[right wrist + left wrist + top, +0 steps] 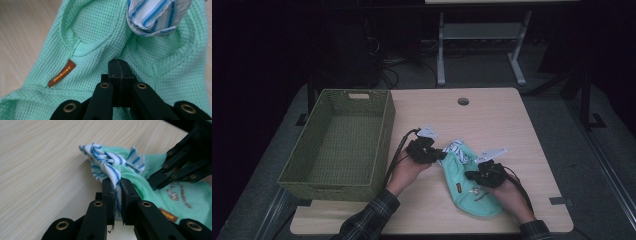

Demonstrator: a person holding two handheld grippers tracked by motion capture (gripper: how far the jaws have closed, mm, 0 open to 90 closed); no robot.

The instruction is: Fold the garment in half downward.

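My left tool point(117, 195) pinched the striped collar point(110, 165) of the green garment point(469, 182) on the desk point(492, 115). The right tool point(119, 68) pressed closed against the knit, near an orange label point(62, 73) which the high view blurred.

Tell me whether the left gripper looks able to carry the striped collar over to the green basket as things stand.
Probably yes: the left gripper is shut on the striped collar, and the basket sits open just beside it. The right gripper rests on the green garment, which may hold it back.

both tongs point(439, 155) point(471, 176) clamped tight
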